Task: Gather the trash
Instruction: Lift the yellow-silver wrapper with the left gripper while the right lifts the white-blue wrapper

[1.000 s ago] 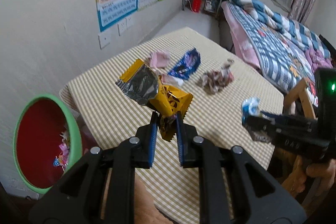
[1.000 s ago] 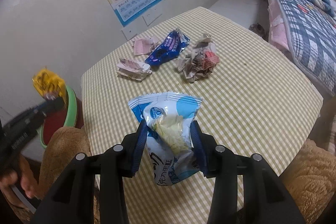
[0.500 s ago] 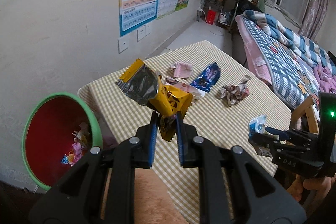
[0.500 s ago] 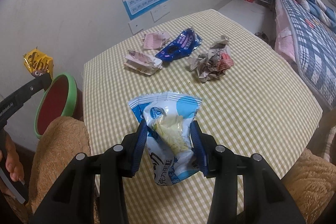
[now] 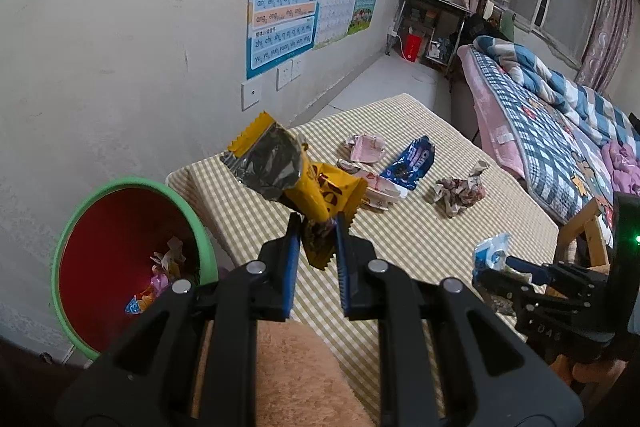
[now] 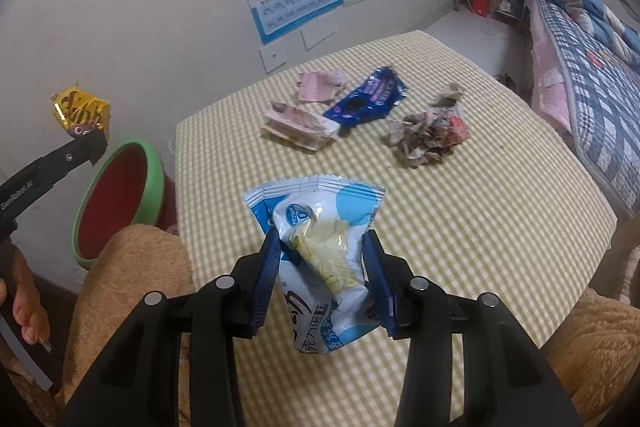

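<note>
The crinkled yellow foil snack wrapper (image 5: 308, 187), light, slippery and easily crushed, hangs pinched at its lower corner in the left gripper (image 5: 316, 247) near the green-rimmed red bin (image 5: 132, 255); the right gripper (image 6: 324, 279) clasps a blue-white plastic packet (image 6: 320, 239) above the checked table (image 6: 500, 227)

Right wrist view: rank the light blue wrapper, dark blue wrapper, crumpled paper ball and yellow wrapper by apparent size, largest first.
1. light blue wrapper, though it sits closest to the camera, so that inflates it.
2. dark blue wrapper and crumpled paper ball: too alike to separate.
3. yellow wrapper.
</note>
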`<state>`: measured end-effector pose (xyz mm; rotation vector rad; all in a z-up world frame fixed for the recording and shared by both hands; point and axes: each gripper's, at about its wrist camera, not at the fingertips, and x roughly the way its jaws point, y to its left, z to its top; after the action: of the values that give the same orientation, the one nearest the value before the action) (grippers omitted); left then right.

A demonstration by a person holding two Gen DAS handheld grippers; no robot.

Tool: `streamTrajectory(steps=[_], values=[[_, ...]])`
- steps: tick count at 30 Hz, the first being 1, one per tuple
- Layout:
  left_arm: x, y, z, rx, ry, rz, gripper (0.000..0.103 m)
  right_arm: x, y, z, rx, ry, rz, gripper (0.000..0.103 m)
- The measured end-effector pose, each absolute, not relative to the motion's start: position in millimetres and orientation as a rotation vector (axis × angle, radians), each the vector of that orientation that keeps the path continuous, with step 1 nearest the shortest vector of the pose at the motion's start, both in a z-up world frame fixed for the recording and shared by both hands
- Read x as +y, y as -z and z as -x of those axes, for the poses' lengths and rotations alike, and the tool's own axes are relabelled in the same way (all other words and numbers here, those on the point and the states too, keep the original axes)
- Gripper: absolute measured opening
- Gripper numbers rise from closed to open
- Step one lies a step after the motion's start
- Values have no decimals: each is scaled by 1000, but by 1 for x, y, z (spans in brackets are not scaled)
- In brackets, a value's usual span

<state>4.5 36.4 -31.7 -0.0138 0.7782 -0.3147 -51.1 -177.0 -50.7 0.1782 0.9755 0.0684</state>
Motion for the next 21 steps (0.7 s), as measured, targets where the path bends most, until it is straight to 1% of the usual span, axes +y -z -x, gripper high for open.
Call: streamTrajectory(steps=[12,21], values=[[60,28,-1,755,284,36,16,-145,14,38,884,-116,-159,42],[71,28,0,742,260,43,16,-127,8,29,871,-144,-151,42]])
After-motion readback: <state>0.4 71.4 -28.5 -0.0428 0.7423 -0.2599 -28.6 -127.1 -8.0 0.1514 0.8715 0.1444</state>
